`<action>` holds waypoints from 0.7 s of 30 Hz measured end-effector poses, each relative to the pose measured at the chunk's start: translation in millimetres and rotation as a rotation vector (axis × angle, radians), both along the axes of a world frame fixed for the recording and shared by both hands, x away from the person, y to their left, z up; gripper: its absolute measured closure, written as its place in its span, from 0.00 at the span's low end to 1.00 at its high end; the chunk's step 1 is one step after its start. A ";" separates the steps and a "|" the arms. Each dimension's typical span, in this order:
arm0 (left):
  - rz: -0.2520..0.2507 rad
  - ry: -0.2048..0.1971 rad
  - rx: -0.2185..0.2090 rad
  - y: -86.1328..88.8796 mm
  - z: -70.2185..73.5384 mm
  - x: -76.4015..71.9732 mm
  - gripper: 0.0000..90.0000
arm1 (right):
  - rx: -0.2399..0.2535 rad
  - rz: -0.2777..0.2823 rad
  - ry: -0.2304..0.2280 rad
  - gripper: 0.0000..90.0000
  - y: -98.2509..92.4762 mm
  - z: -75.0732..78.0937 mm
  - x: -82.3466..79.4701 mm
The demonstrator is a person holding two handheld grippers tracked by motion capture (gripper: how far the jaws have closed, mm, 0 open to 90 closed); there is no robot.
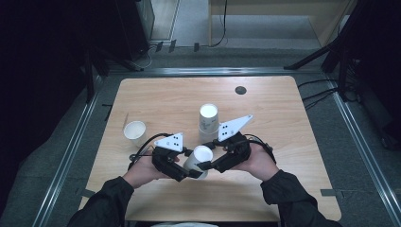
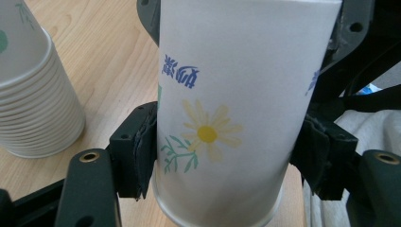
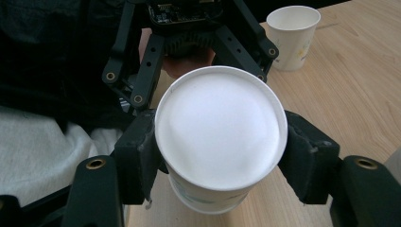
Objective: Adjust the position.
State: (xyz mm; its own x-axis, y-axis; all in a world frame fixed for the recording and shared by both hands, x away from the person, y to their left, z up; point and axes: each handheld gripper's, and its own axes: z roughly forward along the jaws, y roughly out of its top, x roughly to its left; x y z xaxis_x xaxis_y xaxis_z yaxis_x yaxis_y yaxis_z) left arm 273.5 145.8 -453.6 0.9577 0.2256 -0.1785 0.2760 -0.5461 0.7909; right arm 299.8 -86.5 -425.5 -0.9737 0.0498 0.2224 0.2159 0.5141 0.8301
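Black jaws of two hand-held tools grip one white paper cup [image 1: 198, 161] from opposite sides, just above the near middle of the bench [image 1: 283, 189]. The left tool [image 1: 185, 171] has its pads pressed against the cup's side walls; in the left gripper view the cup [image 2: 227, 118] stands between the pads, printed with a yellow-centred daisy, green leaves and blue lettering that appears upside down. The right tool [image 1: 206, 166] is also clamped on the cup; in the right gripper view its pads squeeze the cup [image 3: 220, 137] just below its flat white bottom, which faces that camera. Beyond the cup in that view, the left tool [image 3: 189, 47] shows from the front.

From the high view the cup is tilted, its white bottom turned up and away from the person. A hand holds each tool, with dark sleeves coming in from the near edge. Each tool carries a grey three-cornered plate with black dots, and a black cable trails from each.

Farther back, near the middle of the bench, a stack of upside-down paper cups [image 1: 208, 122] stands upright. To the left, well apart, a single cup [image 1: 135, 133] stands open side up. A small dark round disc [image 1: 240, 90] sits near the far edge of the light wooden surface.
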 end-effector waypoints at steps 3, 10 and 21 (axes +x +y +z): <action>-0.001 0.006 -0.005 0.5 1.1 0.2 0.34 | 0.012 0.002 0.007 0.38 -1.2 -0.1 1.3; 0.020 0.021 0.010 8.4 4.3 5.4 0.34 | -0.016 -0.008 0.022 0.26 -4.0 -4.5 3.2; 0.020 -0.014 0.188 18.5 11.2 11.2 0.33 | -0.109 -0.050 -0.035 0.26 -11.9 -18.4 -8.2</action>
State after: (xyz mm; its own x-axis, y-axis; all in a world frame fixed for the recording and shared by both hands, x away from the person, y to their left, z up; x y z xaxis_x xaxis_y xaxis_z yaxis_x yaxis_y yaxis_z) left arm 284.7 164.3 -442.4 0.9547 0.2731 -0.1181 0.2782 -0.6787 0.6796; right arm 291.6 -98.3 -443.8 -0.9765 0.1203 0.1786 0.2150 0.5913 0.7773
